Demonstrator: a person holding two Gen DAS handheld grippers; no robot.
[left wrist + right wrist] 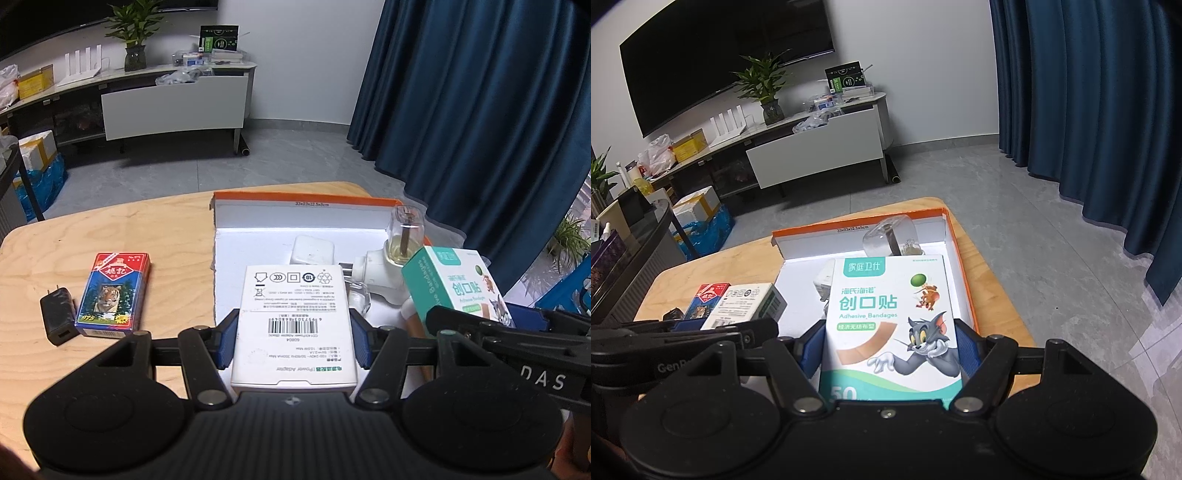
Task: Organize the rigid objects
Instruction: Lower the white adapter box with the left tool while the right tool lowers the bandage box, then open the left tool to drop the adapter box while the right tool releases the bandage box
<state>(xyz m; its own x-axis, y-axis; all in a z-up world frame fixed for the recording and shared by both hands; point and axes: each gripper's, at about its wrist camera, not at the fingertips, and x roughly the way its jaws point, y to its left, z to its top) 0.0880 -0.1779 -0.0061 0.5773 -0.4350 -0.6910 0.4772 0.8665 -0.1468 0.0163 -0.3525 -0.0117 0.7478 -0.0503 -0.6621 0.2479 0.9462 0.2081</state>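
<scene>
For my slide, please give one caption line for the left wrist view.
Left gripper holds a white power-adapter box above the orange-rimmed white tray; a red playing-card pack lies on the wooden table.

White barcode-printed cardboard box; teal-and-white cartoon-printed bandage box; red-blue tiger-patterned card pack; orange-rimmed white tray; pale wood-grain bench.

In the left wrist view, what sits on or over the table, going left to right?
Black charger → playing card pack → white power adapter box in the left tongs → adhesive bandage box in the right tongs.
</scene>
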